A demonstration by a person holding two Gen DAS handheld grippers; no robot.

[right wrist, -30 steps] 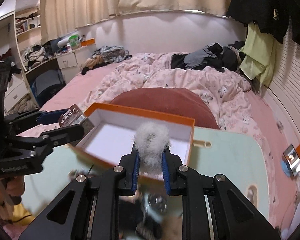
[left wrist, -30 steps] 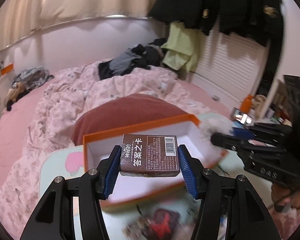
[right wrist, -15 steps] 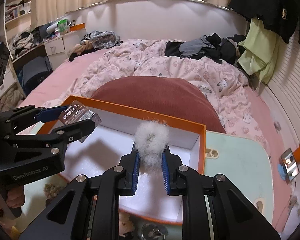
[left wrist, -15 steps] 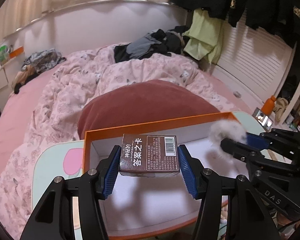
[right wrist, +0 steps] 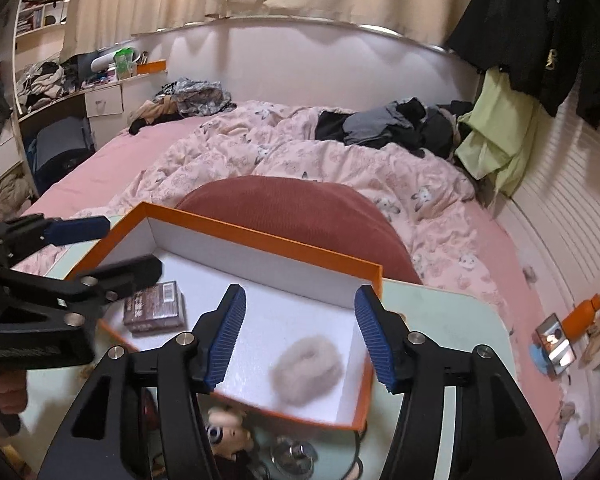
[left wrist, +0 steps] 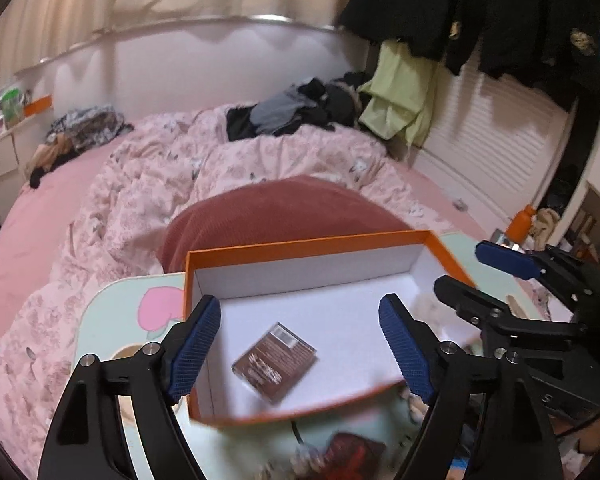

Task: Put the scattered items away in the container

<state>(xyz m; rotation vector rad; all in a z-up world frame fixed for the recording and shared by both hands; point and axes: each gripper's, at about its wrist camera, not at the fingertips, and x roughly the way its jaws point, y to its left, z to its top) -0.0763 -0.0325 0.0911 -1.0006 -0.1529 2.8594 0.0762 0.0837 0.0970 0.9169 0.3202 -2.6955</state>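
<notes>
An orange box with a white inside (left wrist: 308, 246) (right wrist: 260, 238) stands on the pale green table. A brown card box (left wrist: 275, 362) (right wrist: 155, 307) lies flat on its floor. A fluffy pale scrunchie (right wrist: 306, 369) lies in the box's right part. My left gripper (left wrist: 300, 346) is open and empty above the card box. My right gripper (right wrist: 300, 334) is open and empty above the scrunchie; it also shows in the left wrist view (left wrist: 480, 276).
Small items lie on the table in front of the box: a red and black thing (left wrist: 352, 450), a doll face (right wrist: 224, 432), a metal round thing (right wrist: 292, 454). A dark red cushion (right wrist: 296, 208) and a pink bed (left wrist: 140, 184) lie beyond the table.
Both grippers have opened. The card box dropped from the left one and the scrunchie from the right one, onto the floor of the orange box.
</notes>
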